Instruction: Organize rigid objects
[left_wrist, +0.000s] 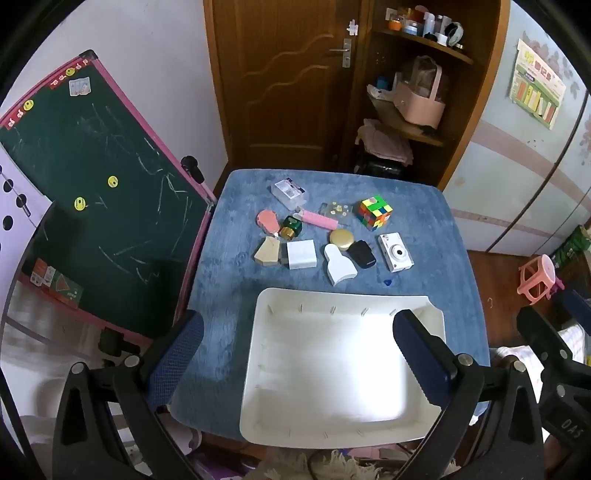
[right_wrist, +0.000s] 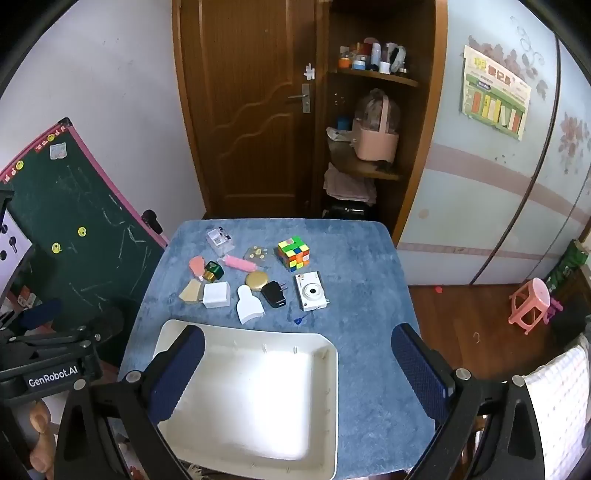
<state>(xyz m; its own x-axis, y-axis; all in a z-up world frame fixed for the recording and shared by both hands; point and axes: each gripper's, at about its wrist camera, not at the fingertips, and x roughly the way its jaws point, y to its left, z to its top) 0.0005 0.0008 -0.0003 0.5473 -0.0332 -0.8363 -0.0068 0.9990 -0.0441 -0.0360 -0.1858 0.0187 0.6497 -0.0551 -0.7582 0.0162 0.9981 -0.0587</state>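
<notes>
With both grippers, left (left_wrist: 297, 354) and right (right_wrist: 297, 373), gaping wide and empty, reach ahead past the white tray (right_wrist: 330, 373) and square up on the toy camera (right_wrist: 311, 291).

Left gripper (left_wrist: 301, 354) and right gripper (right_wrist: 303, 369) hover, jaws spread, nothing held

I am seeing both grippers hanging spread wide above the near edge, nothing between their fingers. The white tray (right_wrist: 328, 369) is sitting near with bare floor, open from above. Bare blue cloth (right_wrist: 369, 314) is lying free to its right. Far of it, small objects are crowding together; the camera (right_wrist: 311, 291) and cube (right_wrist: 293, 253) are guarding the right flank. The chalkboard (left_wrist: 92, 192) is walling off the left.
</notes>
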